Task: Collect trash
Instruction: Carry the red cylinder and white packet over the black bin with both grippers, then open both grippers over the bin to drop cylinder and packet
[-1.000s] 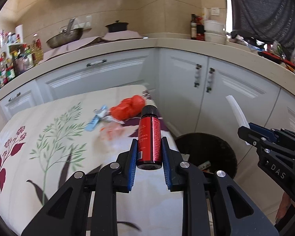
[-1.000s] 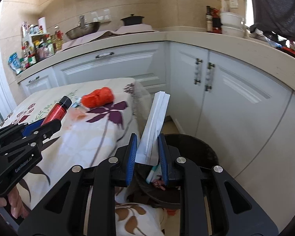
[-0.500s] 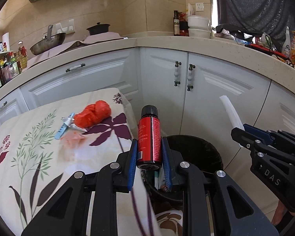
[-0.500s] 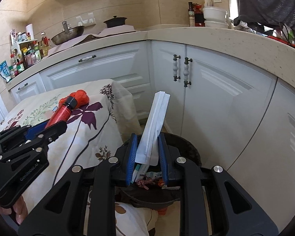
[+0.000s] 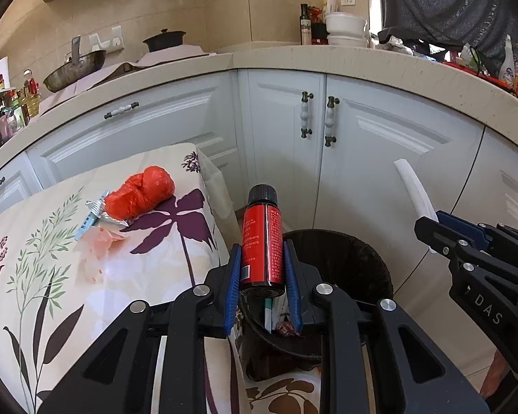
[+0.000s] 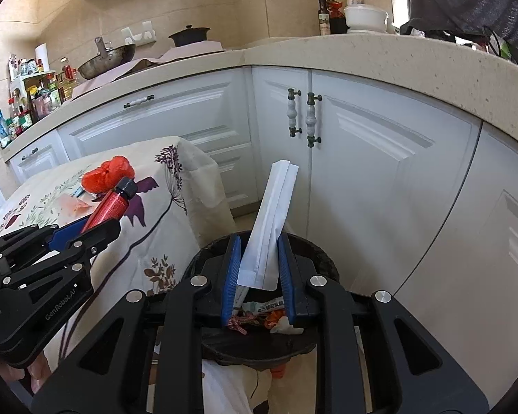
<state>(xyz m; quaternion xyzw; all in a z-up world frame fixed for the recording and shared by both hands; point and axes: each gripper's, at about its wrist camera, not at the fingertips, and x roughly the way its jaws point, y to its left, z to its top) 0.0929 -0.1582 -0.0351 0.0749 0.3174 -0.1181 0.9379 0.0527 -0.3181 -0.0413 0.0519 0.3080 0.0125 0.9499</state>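
Note:
My left gripper (image 5: 261,258) is shut on a small red bottle with a black cap (image 5: 261,238), held over the near rim of the black trash bin (image 5: 355,252). My right gripper (image 6: 258,252) is shut on a folded white paper packet (image 6: 269,227), held above the same bin (image 6: 324,269), which holds wrappers (image 6: 269,307). On the floral tablecloth (image 5: 51,276) lie a crumpled red bag (image 5: 140,196), a foil wrapper (image 5: 93,212) and a pale pink wrapper (image 5: 96,241). The right gripper with the white packet also shows in the left wrist view (image 5: 428,227); the left gripper shows in the right wrist view (image 6: 96,227).
White cabinet doors (image 5: 362,158) stand close behind the bin under a beige counter (image 5: 397,65). The counter carries a wok (image 5: 74,72), a black pot (image 5: 164,39), bottles (image 5: 304,27) and bowls (image 5: 345,29). The table's corner (image 5: 197,151) is beside the bin.
Both grippers have moved right and forward from over the table toward the bin, each still holding its item. The bin now lies right under the fingertips.

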